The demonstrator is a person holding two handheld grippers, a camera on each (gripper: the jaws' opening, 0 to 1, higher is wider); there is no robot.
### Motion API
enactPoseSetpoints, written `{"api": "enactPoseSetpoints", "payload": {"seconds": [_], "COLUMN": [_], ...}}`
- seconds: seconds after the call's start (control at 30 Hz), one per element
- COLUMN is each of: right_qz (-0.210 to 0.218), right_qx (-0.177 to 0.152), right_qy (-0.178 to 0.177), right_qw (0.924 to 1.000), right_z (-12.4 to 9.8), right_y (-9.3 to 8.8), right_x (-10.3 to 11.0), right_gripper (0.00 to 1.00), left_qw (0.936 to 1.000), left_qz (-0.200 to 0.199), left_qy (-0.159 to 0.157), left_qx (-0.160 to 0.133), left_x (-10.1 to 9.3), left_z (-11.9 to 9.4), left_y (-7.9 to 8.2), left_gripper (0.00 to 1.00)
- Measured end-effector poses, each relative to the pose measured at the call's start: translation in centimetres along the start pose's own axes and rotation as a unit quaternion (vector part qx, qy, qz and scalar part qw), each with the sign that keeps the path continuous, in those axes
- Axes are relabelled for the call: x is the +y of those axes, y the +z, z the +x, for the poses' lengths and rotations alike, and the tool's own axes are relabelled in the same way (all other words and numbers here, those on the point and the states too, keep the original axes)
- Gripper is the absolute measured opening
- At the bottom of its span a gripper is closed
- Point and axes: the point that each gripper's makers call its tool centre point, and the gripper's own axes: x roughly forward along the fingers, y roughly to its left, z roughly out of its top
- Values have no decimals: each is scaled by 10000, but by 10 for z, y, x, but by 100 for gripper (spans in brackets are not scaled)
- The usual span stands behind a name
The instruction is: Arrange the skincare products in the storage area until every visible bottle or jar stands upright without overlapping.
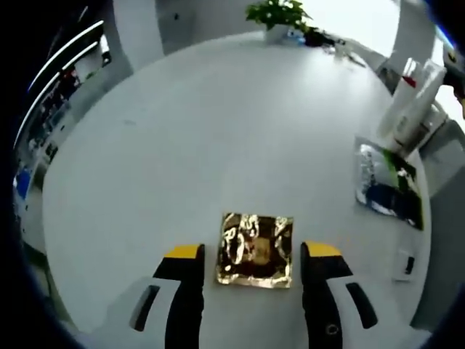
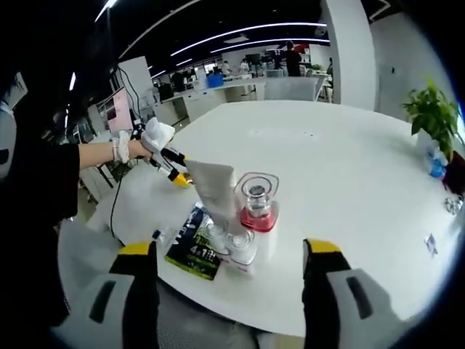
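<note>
A gold foil sachet (image 1: 255, 250) lies flat on the white table (image 1: 218, 131) between the wide-open, empty jaws of the left gripper (image 1: 252, 254). Across the table, a white tube (image 2: 215, 189), pink-based bottle (image 2: 257, 203) and dark sachet (image 2: 195, 251) cluster before the right gripper (image 2: 229, 251), also open and empty.
</note>
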Motion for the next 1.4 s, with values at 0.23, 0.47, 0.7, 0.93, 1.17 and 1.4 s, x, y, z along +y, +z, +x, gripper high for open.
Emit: {"api": "enactPoseSetpoints", "payload": {"seconds": [0.23, 0.47, 0.7, 0.93, 1.17, 1.4], "right_qz": [-12, -54, -31, -8, -6, -6], "right_qx": [-16, -10, -15, -90, -141, -197], "right_qy": [22, 64, 54, 33, 11, 5], "right_qw": [10000, 10000, 10000, 10000, 9999, 9998], "right_z": [2, 3, 2, -2, -7, -10], "right_y": [3, 3, 2, 2, 1, 0], "right_x": [0, 2, 2, 3, 3, 5], "right_gripper": [83, 83, 82, 82, 82, 85], "left_qw": [10000, 10000, 9999, 9999, 9994, 9973], "left_qz": [29, -15, -5, -14, 231, 565], "left_qy": [-7, 4, -12, 44, -27, -157], "left_qx": [34, 38, 102, 164, 269, 440], "left_x": [0, 3, 1, -2, -12, -29], "left_z": [-1, -2, -2, -3, -3, -6], "left_y": [0, 0, 0, 0, -2, -7], "left_gripper": [51, 43, 37, 37, 37, 37]}}
